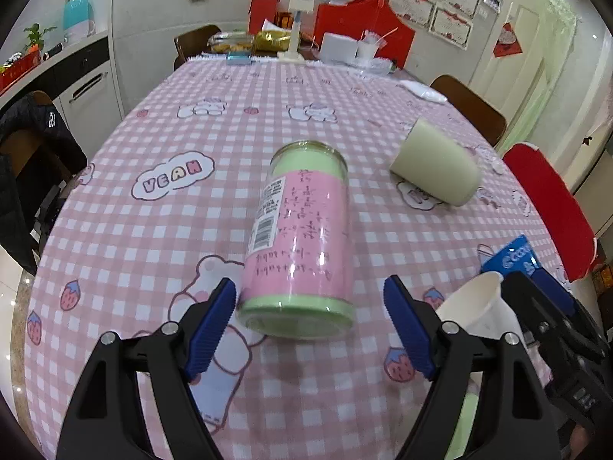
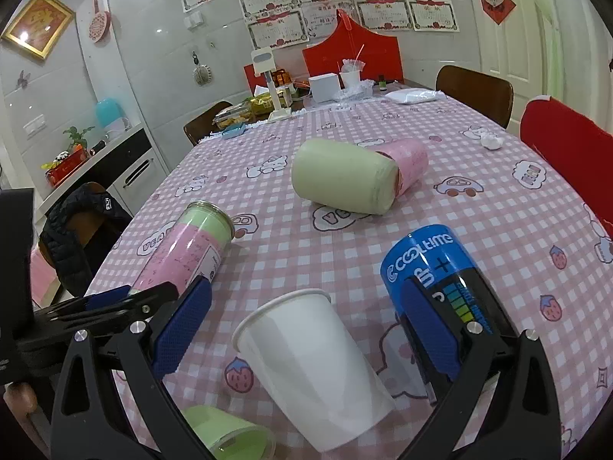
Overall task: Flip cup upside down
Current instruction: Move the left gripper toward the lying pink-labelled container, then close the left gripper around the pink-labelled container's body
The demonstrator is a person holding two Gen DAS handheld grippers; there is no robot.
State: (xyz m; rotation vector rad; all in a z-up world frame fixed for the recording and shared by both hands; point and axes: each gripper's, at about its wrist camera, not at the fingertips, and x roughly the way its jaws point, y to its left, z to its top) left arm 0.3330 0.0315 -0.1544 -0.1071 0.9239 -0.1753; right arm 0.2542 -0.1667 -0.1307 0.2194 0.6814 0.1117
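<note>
A pink and green glass cup (image 1: 300,237) lies on its side on the pink checked tablecloth (image 1: 153,230). My left gripper (image 1: 310,324) is open, its blue pads either side of the cup's near end, not touching. The cup also shows in the right wrist view (image 2: 187,247). A white paper cup (image 2: 310,364) lies on its side between the open fingers of my right gripper (image 2: 306,337), untouched. It shows in the left wrist view (image 1: 479,306) too.
A pale green cup (image 2: 345,178) lies on its side mid-table, with a pink cup (image 2: 410,161) behind it. A blue can (image 2: 433,268) lies by my right finger. A green cup (image 2: 226,437) is at the near edge. Boxes and chairs ring the far side.
</note>
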